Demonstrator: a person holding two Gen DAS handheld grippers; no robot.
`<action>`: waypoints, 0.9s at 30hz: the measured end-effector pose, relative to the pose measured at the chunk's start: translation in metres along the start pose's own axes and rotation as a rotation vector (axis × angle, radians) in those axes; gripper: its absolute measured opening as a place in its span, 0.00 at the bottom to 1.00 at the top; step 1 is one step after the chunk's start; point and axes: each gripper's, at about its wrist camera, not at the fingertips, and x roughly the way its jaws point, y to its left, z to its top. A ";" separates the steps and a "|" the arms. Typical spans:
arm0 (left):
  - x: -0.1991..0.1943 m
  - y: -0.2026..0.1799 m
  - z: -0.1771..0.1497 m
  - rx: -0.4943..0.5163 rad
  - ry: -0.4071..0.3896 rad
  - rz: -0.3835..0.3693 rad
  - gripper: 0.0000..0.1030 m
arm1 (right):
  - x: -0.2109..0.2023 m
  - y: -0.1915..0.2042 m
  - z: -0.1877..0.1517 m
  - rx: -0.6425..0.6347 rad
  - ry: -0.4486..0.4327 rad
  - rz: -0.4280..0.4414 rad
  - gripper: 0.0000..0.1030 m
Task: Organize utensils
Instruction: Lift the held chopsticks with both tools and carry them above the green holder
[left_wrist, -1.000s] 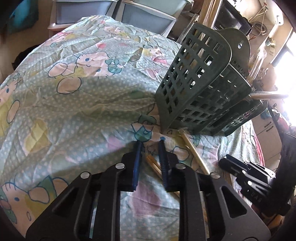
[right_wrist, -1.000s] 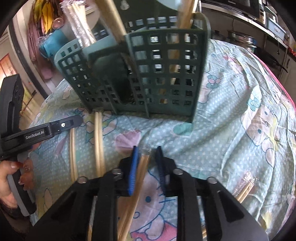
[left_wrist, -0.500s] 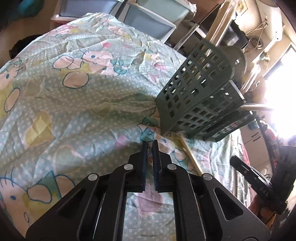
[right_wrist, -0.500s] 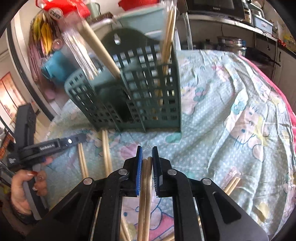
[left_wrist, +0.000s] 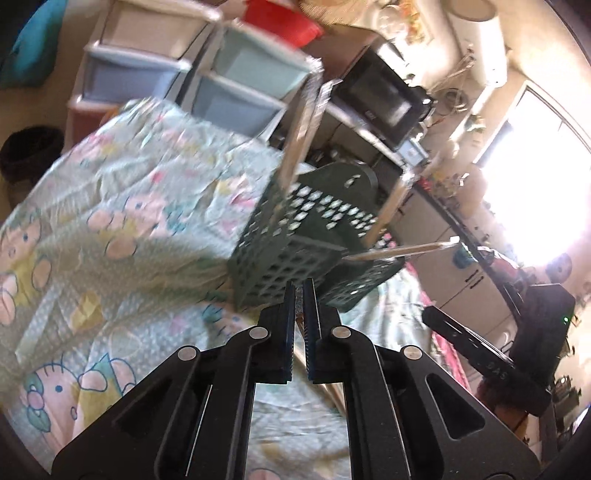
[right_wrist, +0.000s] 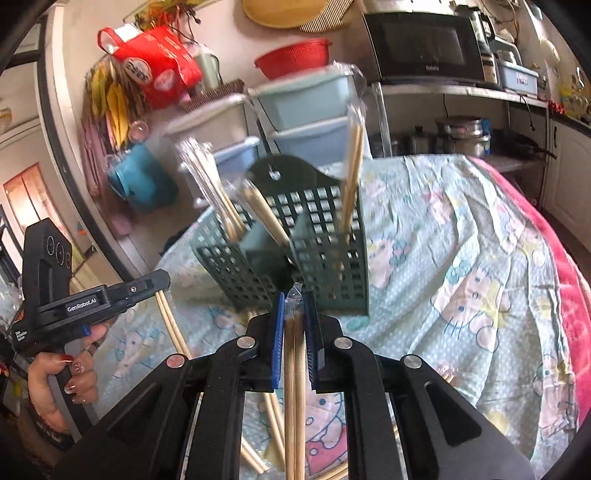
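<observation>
While a wrapped pair of chopsticks (right_wrist: 294, 354) is clamped in the right gripper (right_wrist: 294, 295) just before the green utensil basket (right_wrist: 325, 251) (chopsticks already inside), the left gripper (left_wrist: 299, 291) is held nearly closed, empty.

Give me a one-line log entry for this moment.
right gripper: shut on wrapped chopsticks | left gripper: shut, nothing visible between fingers | green caddy: chopsticks already inside | more on cloth
</observation>
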 end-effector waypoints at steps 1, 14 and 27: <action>-0.003 -0.005 0.001 0.009 -0.007 -0.010 0.02 | -0.004 0.002 0.002 -0.006 -0.012 0.002 0.10; -0.028 -0.061 0.016 0.106 -0.054 -0.163 0.02 | -0.053 0.014 0.017 -0.025 -0.165 0.006 0.10; -0.049 -0.096 0.032 0.198 -0.111 -0.213 0.02 | -0.079 0.013 0.029 -0.026 -0.251 -0.001 0.10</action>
